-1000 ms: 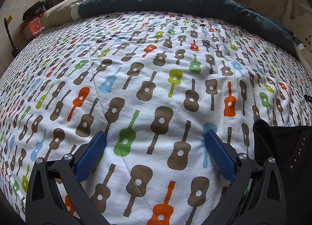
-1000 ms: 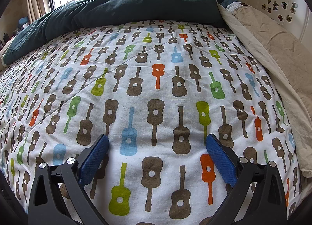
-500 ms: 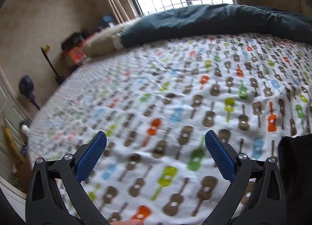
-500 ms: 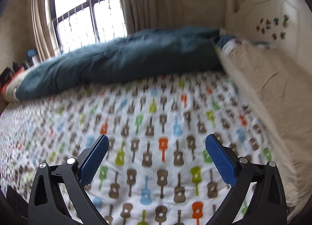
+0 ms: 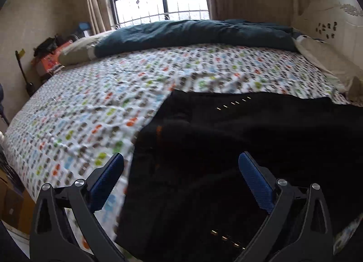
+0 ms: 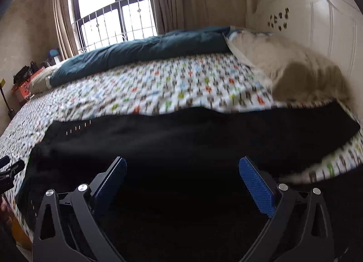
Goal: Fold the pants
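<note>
Black pants [image 5: 238, 139] lie spread across the near part of the bed, with small metal studs along one edge; in the right wrist view the pants [image 6: 181, 139] stretch from left to right across the guitar-print sheet. My left gripper [image 5: 181, 166] hovers open above the pants' left edge, blue pads wide apart and nothing between them. My right gripper [image 6: 182, 169] is open over the middle of the pants, also holding nothing. Both views are motion-blurred.
The guitar-print sheet [image 5: 102, 103] covers the bed. A dark teal duvet [image 5: 192, 33] lies along the far side under the window. A beige pillow [image 6: 283, 62] rests by the white headboard [image 6: 317, 23] on the right. Clutter [image 5: 50, 55] sits at the far left corner.
Both grippers have pulled back and risen from close to the sheet, so the whole bed and the black pants now fill the near view. Both stay open.
</note>
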A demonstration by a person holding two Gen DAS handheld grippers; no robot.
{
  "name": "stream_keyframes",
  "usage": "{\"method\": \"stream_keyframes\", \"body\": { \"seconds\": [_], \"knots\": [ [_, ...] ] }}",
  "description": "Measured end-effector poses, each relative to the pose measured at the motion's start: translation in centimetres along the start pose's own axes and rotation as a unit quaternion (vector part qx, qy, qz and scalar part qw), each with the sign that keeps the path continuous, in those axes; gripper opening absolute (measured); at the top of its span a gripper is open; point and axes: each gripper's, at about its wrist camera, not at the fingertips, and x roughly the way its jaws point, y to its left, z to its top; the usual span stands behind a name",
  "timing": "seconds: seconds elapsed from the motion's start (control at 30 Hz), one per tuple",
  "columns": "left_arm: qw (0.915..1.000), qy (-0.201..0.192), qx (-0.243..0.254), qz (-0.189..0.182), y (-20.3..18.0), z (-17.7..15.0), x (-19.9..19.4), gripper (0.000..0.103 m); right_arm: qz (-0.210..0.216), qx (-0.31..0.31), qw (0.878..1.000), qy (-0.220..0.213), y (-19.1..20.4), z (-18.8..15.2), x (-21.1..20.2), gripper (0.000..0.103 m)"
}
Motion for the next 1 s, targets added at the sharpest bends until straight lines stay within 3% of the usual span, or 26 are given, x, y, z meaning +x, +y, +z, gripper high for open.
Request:
{"method": "stream_keyframes", "body": {
  "seconds": [0.1, 0.23, 0.47, 1.0],
  "knots": [
    [0.9972, 0.029, -0.02, -0.065, -2.6, -2.5, -0.7, 0.101, 0.002, 0.027, 1.0, 0.006, -0.9, -3.3, -1.6, 0.099],
    [0.9929, 0.06, -0.04, -0.094, -3.6, -4.5, -0.9, 0.101, 0.005, 0.051, 0.998, 0.037, -1.1, -5.2, -2.6, 0.099],
    [0.996, 0.059, -0.023, -0.063, -4.0, -5.9, -2.3, 0.101, 0.0, 0.056, 0.998, 0.042, -0.6, -6.8, -3.5, 0.099],
    [0.9961, 0.047, -0.028, -0.07, -3.7, -6.9, -4.5, 0.101, 0.0, 0.051, 0.998, 0.045, 0.2, -8.1, -4.5, 0.099]
  ]
}}
